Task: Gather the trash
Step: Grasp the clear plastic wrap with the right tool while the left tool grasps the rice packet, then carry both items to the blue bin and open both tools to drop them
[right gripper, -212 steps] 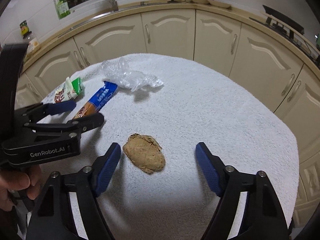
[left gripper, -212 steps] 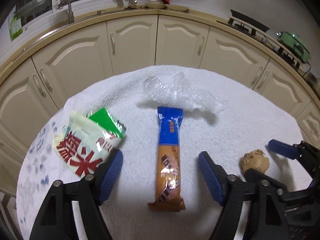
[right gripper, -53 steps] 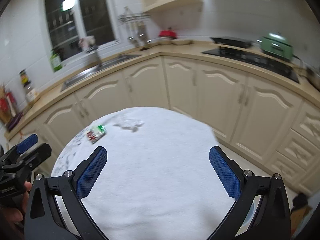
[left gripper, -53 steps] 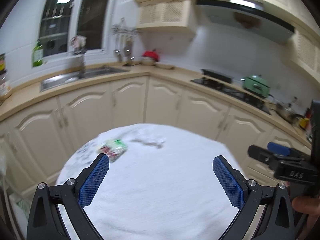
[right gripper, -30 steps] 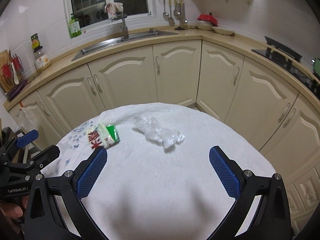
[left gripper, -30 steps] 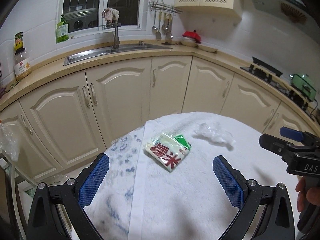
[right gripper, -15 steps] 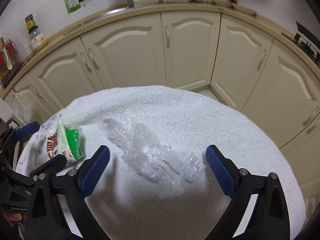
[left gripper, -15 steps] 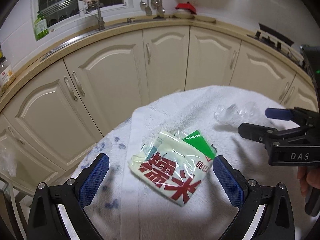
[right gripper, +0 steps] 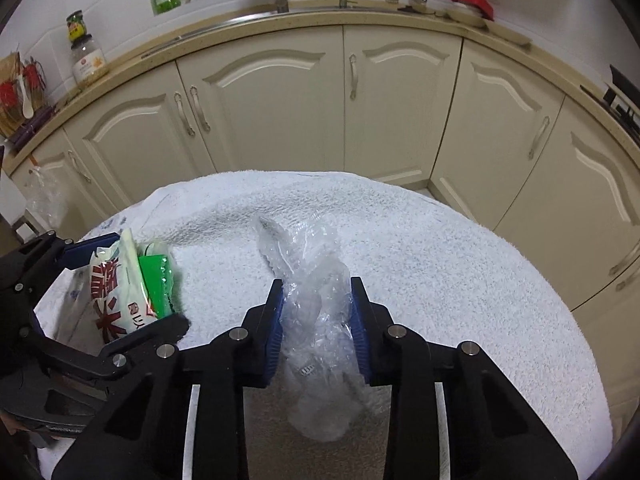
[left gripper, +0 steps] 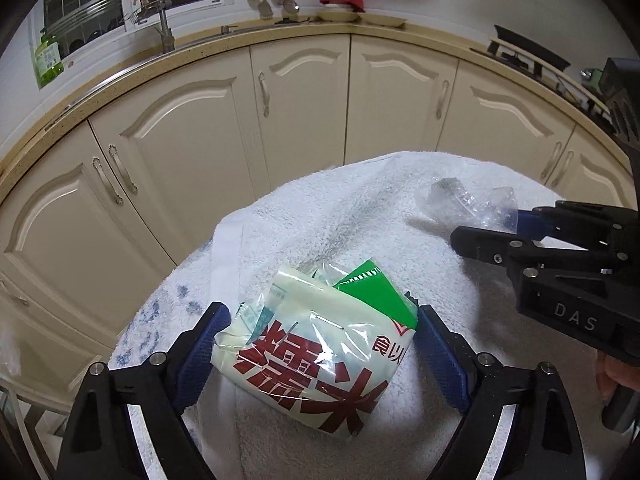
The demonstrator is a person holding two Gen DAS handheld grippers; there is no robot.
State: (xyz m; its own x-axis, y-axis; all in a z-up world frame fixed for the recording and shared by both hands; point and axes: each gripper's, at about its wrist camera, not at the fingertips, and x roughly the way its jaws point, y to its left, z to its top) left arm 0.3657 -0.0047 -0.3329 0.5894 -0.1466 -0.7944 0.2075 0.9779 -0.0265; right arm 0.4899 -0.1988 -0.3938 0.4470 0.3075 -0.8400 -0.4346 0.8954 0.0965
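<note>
A cream snack bag (left gripper: 312, 352) with red characters and a green packet inside lies on the white towel (left gripper: 340, 216) over the round table. My left gripper (left gripper: 320, 340) straddles it. Its jaws are closing, and both blue pads (left gripper: 204, 344) touch the bag's side edges. In the right wrist view the bag (right gripper: 116, 292) sits between the left gripper's (right gripper: 132, 288) fingers. A crumpled clear plastic wrap (right gripper: 312, 320) is pinched between the pads (right gripper: 276, 320) of my right gripper (right gripper: 316, 312), whose jaws are closing. The left wrist view shows that wrap (left gripper: 452, 196) sticking out past the right gripper (left gripper: 488, 224).
Cream kitchen cabinets (right gripper: 380, 100) curve behind the table, close to its far edge. The counter above them holds a sink tap (left gripper: 160, 28) and bottles. A person's hand (left gripper: 616, 372) grips the right tool. A clear plastic bag (right gripper: 44, 196) hangs at the far left.
Both grippers came down toward the table. The left jaws narrowed onto the snack bag's edges. The right jaws went from wide open to closed on the clear plastic wrap.
</note>
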